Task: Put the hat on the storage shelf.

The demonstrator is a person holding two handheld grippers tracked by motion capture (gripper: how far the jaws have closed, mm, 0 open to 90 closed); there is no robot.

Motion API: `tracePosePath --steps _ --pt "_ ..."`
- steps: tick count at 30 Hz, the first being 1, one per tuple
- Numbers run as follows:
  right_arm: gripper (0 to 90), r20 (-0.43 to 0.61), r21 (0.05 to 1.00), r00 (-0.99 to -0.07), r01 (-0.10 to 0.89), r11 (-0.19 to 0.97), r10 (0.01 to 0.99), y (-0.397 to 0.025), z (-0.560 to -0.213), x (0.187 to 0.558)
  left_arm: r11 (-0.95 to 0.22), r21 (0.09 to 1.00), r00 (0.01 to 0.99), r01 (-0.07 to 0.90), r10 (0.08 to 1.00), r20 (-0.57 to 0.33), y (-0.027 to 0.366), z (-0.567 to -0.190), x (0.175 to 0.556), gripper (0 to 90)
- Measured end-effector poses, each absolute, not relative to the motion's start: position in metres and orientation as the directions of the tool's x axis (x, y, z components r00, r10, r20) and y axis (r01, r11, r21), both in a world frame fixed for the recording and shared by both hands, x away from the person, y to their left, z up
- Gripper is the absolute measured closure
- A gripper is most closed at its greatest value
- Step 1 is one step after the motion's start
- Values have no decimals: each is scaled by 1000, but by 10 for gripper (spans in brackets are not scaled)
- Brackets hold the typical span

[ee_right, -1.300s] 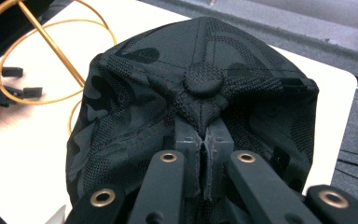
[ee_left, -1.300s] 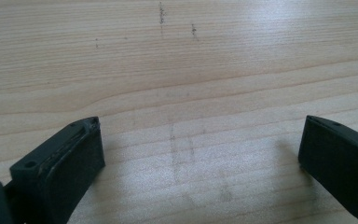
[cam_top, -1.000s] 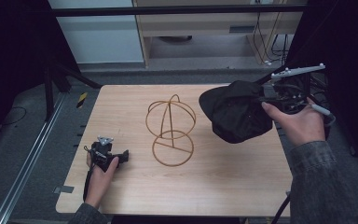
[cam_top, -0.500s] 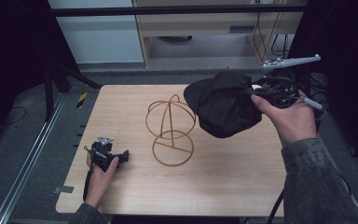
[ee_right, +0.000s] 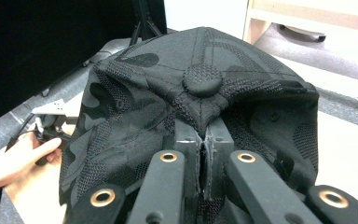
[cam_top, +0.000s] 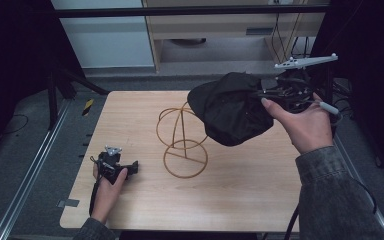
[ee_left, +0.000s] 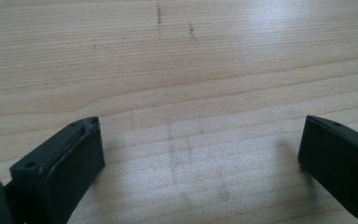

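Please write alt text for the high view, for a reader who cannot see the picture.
The right gripper holds a black cap in the air above a gold wire hat stand on a wooden table. The left gripper rests near the table's left edge, held in the person's hand.

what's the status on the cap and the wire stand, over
Right gripper shut on black cap, held in the air over wire stand. Left gripper open, low over bare table. Nothing between cap and stand.

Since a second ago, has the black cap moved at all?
Yes. The black cap, pinched in the right gripper, has shifted left toward the wire stand and now overlaps its top loop in the high view; the stand hasn't moved.
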State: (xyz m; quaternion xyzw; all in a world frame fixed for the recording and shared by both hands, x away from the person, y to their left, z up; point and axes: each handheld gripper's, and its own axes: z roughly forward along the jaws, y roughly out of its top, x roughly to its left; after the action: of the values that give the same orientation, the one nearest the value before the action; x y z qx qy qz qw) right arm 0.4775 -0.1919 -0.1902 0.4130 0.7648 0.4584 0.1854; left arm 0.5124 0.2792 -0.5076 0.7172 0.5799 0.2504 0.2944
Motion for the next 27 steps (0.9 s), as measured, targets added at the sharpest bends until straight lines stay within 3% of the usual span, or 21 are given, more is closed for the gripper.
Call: tracePosePath --steps 27 --pt "869 119 863 -656 440 250 745 -152 -192 482 -157 712 205 685 979 18 279 -508 512 0"
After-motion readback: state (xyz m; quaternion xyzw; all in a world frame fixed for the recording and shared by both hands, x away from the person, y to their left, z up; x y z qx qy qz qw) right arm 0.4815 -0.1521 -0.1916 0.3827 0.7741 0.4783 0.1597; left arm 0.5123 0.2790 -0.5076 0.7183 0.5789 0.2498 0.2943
